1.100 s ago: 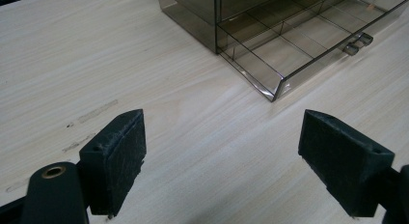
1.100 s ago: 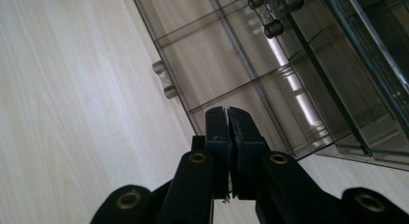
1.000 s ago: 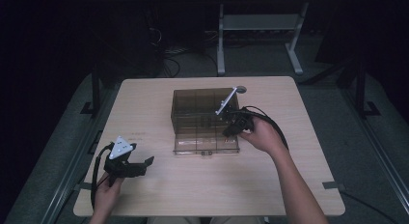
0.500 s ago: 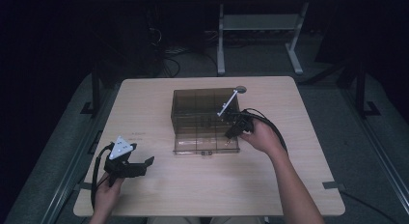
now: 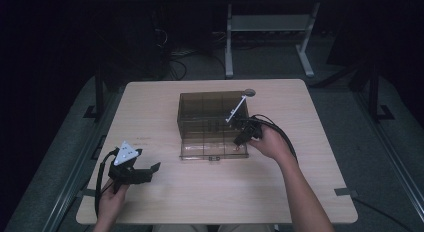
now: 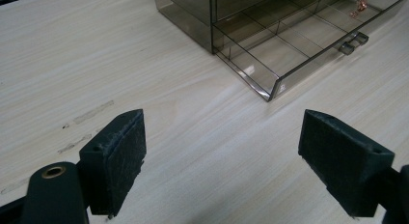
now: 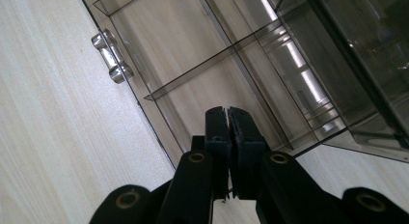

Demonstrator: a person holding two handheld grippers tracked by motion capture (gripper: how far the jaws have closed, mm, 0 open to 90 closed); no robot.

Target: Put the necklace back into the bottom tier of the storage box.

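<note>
- The wooden table point(image 5: 310, 192) carries everything, pale and bare across most of its top.
- A smoked clear drawer box point(image 5: 210, 114) stands at the middle of the table, toward the far side, and its drawer point(image 5: 212, 148) is pulled out toward the near edge.
- The drawer is split by thin walls into compartments, and a small clear handle point(image 7: 111, 57) sits on its front wall.
- The left gripper point(image 5: 142, 173) rests near the table's near-left corner, well apart from the box; its jaws stand wide open with bare table between them.
- The right gripper point(image 5: 241, 138) is at the drawer's right end, over its right-hand compartments; its jaws are pressed together, and I cannot tell whether anything thin is pinched between them.
- A tiny copper-coloured piece point(image 6: 359, 7) lies in a far compartment of the drawer.
</note>
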